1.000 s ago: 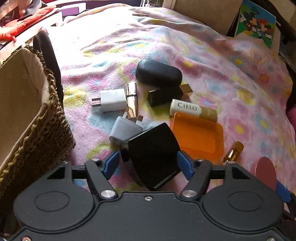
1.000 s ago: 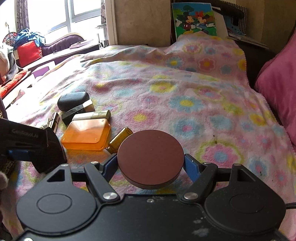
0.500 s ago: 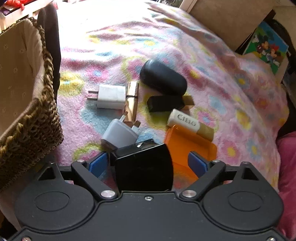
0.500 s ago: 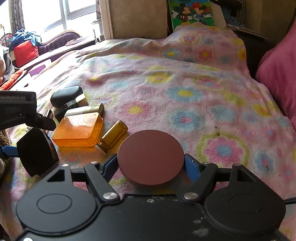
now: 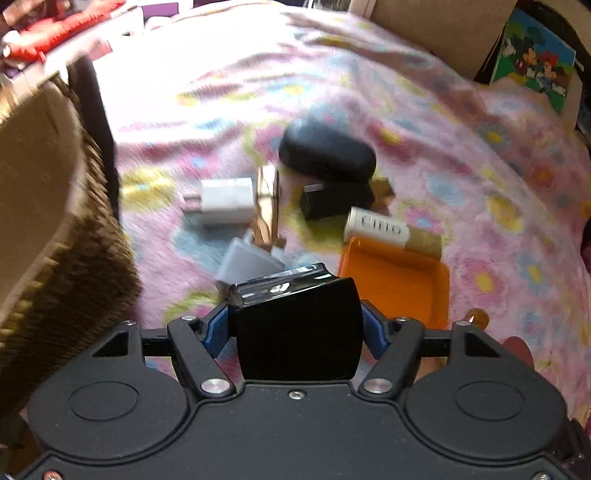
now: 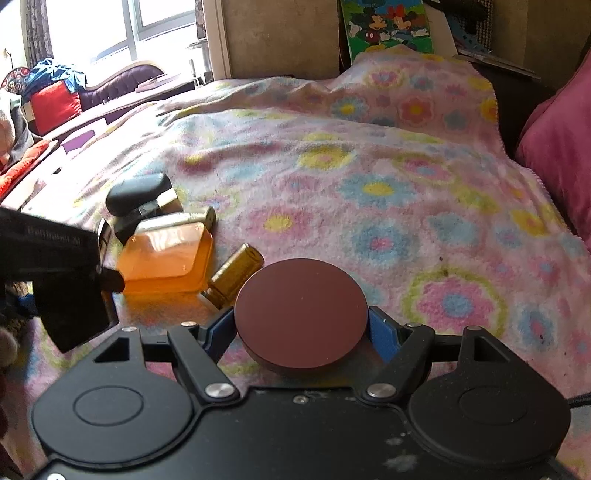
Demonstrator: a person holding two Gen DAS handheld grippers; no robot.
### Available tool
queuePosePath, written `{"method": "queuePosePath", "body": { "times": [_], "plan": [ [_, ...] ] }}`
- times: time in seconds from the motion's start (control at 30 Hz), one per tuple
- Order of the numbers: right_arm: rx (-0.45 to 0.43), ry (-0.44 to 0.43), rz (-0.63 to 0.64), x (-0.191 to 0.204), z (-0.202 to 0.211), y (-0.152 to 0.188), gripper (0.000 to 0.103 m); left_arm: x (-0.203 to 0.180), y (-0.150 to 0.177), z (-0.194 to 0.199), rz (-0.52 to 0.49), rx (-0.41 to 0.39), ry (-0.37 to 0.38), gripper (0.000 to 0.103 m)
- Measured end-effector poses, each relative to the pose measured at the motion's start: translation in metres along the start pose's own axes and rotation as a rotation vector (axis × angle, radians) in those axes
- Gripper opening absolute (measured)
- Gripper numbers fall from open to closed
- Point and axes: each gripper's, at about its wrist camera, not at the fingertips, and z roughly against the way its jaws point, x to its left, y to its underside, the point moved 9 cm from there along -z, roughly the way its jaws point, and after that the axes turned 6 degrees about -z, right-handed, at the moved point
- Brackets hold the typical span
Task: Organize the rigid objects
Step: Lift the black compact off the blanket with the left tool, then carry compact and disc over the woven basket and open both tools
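Glossy black, the squarish compact [image 5: 295, 332] is pinched by the closing jaws of the left gripper [image 5: 295, 328] at lower centre of the left view, its hinged edge tipped toward the frame top. A matte maroon round disc [image 6: 301, 312] is clamped flat in the right gripper [image 6: 301, 325], above the fleecy flowered blanket [image 6: 388, 184]. A woven basket [image 5: 74, 266] is seen at left.

You have a flowered fleece blanket [image 6: 388, 177] spread over the bed, pink with blue and yellow blooms. Past its far edge a cartoon mouse picture [image 6: 388, 24] leans against a tan panel [image 6: 280, 37]. At the right edge sits a pink cushion [image 6: 557, 147]. Beyond the far left corner you can see a bright window [image 6: 110, 33] and a red cushion [image 6: 55, 105].
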Motion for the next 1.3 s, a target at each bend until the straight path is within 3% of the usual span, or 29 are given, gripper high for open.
{"method": "queuePosePath", "body": {
  "times": [0.3,0.4,0.5,0.57,0.8,1.03,1.3],
  "plan": [
    [-0.067,-0.117,-0.013,0.041,0.038,-0.048,0.076,0.023,-0.032,0.095,0.035,-0.276,-0.036,0.065],
    [-0.093,-0.179,0.009,0.069,0.053,-0.064,0.076,0.05,-0.043,0.125,0.072,-0.379,-0.114,0.065],
    [-0.109,-0.246,0.048,0.1,0.067,-0.077,0.076,0.082,-0.051,0.141,0.122,-0.432,-0.213,0.066],
    [-0.109,-0.286,0.078,0.122,0.075,-0.083,0.076,0.107,-0.054,0.145,0.177,-0.439,-0.274,0.065],
    [-0.104,-0.421,0.192,0.199,0.102,-0.089,0.076,0.181,-0.052,0.138,0.369,-0.385,-0.359,0.065],
    [-0.065,-0.537,0.254,0.258,0.121,-0.082,0.076,0.21,-0.025,0.12,0.487,-0.283,-0.351,0.065],
    [0.037,-0.581,0.381,0.305,0.114,-0.05,0.076,0.229,-0.011,0.122,0.546,-0.216,-0.37,0.065]
  ]
}}
